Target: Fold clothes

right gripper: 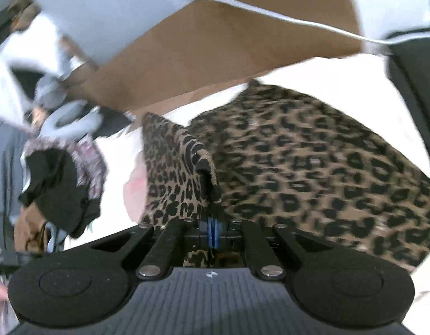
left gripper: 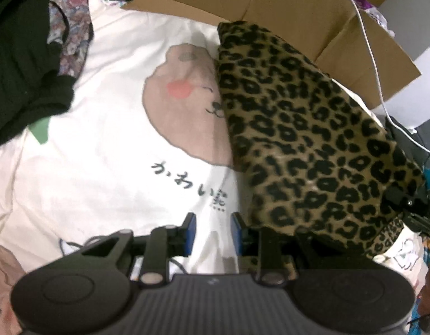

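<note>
A leopard-print garment (left gripper: 307,139) lies on a cream bed cover with a bear print (left gripper: 108,139), on the right half of the left wrist view. My left gripper (left gripper: 213,233) is open and empty, just left of the garment's near edge, over the cover. My right gripper (right gripper: 212,231) is shut on a folded edge of the leopard-print garment (right gripper: 312,173), which bunches up in front of the fingers. The right gripper also shows at the right edge of the left wrist view (left gripper: 410,203).
A pile of black and patterned clothes (left gripper: 27,55) lies at the upper left of the bed. A flattened cardboard box (left gripper: 284,2) stands along the far side, with a white cable (left gripper: 374,64) across it. A grey plush toy (right gripper: 66,120) lies by the pile.
</note>
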